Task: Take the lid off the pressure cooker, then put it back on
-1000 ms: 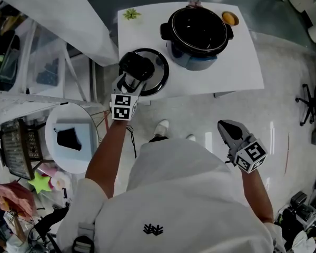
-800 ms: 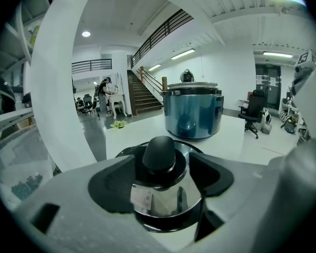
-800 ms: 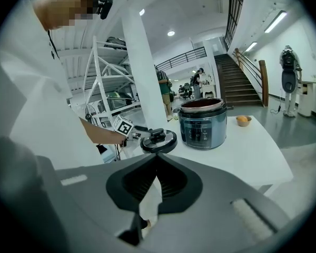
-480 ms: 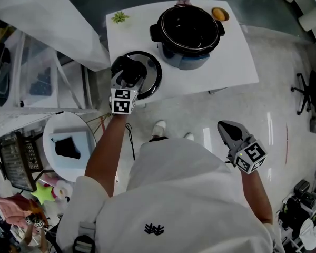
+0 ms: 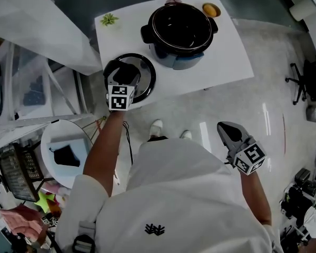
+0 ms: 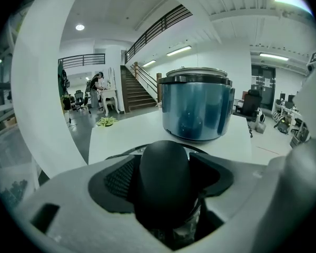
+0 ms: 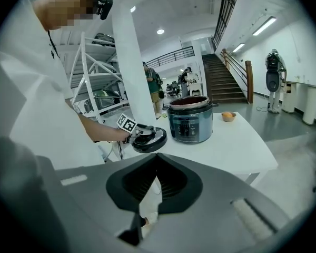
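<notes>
Your left hand-held gripper (image 5: pixel 125 74) is clamped on the black knob (image 6: pixel 163 175) of the lid (image 5: pixel 147 76), which sits at the left of the frame in the head view, over the near left corner of the white worktop (image 5: pixel 226 57). Whether the lid rests on the worktop or hangs just above it cannot be told. In the left gripper view the knob fills the space between the two jaws, with their dark pads pressed to either side of it.

The pressure cooker (image 5: pixel 180 28) stands open at the upper centre of the head view, its black inside showing, apart from the lid and to its right. A small green plant (image 5: pixel 109 19) lies at the far left corner of the worktop, and a small bowl (image 5: pixel 211 9) holding something orange stands at the far right, just beside the cooker.

Your right hand-held gripper (image 5: pixel 226 128) hangs at the lower right of the head view, over the pale floor (image 5: pixel 274 109) and well apart from the worktop. Its jaws are drawn together at the tips and hold nothing.
</notes>
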